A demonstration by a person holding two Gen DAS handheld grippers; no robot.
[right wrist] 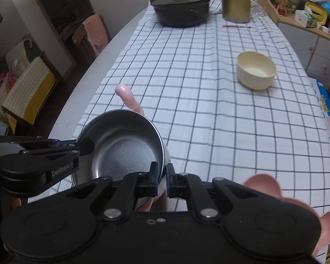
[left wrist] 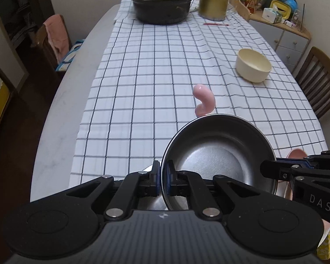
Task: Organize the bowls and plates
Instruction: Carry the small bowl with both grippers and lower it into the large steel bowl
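Observation:
A steel bowl (left wrist: 217, 154) (right wrist: 125, 145) hangs above the checked tablecloth, held by both grippers. My left gripper (left wrist: 162, 171) (right wrist: 85, 146) is shut on its left rim. My right gripper (right wrist: 162, 171) (left wrist: 266, 169) is shut on the opposite rim. A pink curved piece (left wrist: 203, 101) (right wrist: 129, 99) sticks up just beyond the bowl; its lower part is hidden. A cream bowl (left wrist: 253, 65) (right wrist: 256, 70) stands empty on the cloth farther off to the right. Under my right gripper lies a pink scalloped dish (right wrist: 266, 184) (left wrist: 297, 153), mostly covered.
At the table's far end stand a black pot with a glass lid (left wrist: 161, 4) and a gold kettle (left wrist: 213, 0), with a red pen (left wrist: 215, 24) nearby. Wooden chairs (left wrist: 319, 81) flank the table. A cluttered cabinet (left wrist: 281, 33) is at the back right.

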